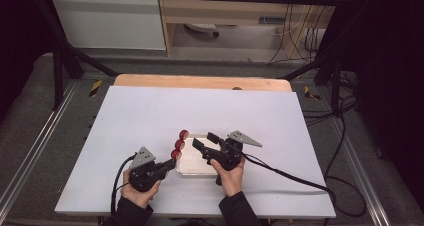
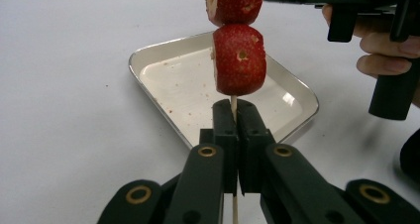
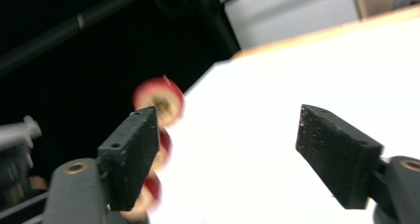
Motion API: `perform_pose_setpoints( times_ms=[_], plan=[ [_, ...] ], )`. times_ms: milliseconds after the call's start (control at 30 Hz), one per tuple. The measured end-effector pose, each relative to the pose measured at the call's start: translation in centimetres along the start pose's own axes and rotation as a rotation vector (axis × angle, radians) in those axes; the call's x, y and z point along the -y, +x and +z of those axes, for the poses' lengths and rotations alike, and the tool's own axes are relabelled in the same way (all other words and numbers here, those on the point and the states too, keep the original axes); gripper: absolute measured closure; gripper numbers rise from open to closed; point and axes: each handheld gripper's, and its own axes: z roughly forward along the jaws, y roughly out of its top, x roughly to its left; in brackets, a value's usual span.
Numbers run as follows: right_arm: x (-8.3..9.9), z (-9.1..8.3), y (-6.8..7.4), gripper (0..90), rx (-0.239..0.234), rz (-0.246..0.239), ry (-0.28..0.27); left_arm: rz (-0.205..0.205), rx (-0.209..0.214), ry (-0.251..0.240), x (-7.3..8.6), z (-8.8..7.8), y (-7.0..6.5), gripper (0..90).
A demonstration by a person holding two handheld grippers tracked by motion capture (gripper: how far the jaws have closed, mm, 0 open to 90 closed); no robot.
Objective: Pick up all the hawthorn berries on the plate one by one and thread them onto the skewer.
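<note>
Up close, skewer between fingers

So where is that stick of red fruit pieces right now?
The skewer of strawberry pieces is clamped at its bare end in the left gripper, angled up over the left edge of the metal tray, near the open right gripper.

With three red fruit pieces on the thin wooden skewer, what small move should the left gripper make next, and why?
Probably lower the thin wooden skewer with its three red fruit pieces into the shallow metal tray. The left gripper is shut on the stick just beside the tray, the tray holds nothing but juice stains, and the right gripper is open with nothing in it, so no further piece seems ready to thread.
</note>
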Motion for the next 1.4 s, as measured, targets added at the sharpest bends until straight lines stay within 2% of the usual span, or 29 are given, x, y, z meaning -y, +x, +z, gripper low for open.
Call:
perform_pose_setpoints(
  times_ms=[133, 200, 333, 433, 600, 833, 1000, 1233, 1400],
  plan=[
    [-0.1, -0.7, -1.5, 15.5, 0.048, -0.111, 0.080, 0.017, -0.007, 0.009, 0.1, -0.1, 0.4, 88.5],
    [-0.3, -1.1, -2.1, 11.0, 0.062, -0.148, 0.129, 0.022, -0.003, 0.014, 0.1, -0.1, 0.6, 88.5],
    [-0.6, -2.1, -3.2, 6.4, 0.066, -0.212, 0.218, 0.045, -0.002, 0.025, 0.1, -0.1, 0.6, 88.4],
    [-0.7, -2.9, -4.0, 2.4, 0.076, -0.241, 0.300, 0.049, 0.001, 0.037, 0.1, 0.0, 0.7, 88.4],
    [-0.5, -4.7, -5.1, 1.2, 0.089, -0.295, 0.357, 0.066, 0.007, 0.057, -0.2, 0.0, 0.7, 88.4],
    [0.0, -7.4, -6.8, 1.1, 0.094, -0.333, 0.389, 0.068, 0.031, 0.099, -1.2, 0.4, 0.8, 88.3],
    [0.2, -9.1, -7.9, 2.0, 0.103, -0.319, 0.389, 0.078, 0.017, 0.135, -2.2, 1.1, 0.6, 88.2],
    [0.3, -10.6, -8.7, 1.2, 0.128, -0.354, 0.401, 0.091, 0.013, 0.174, -3.7, 2.7, 0.2, 88.3],
    [0.4, -11.3, -9.1, 1.1, 0.144, -0.353, 0.415, 0.099, 0.020, 0.200, -4.6, 4.0, -0.1, 88.2]
  ],
)
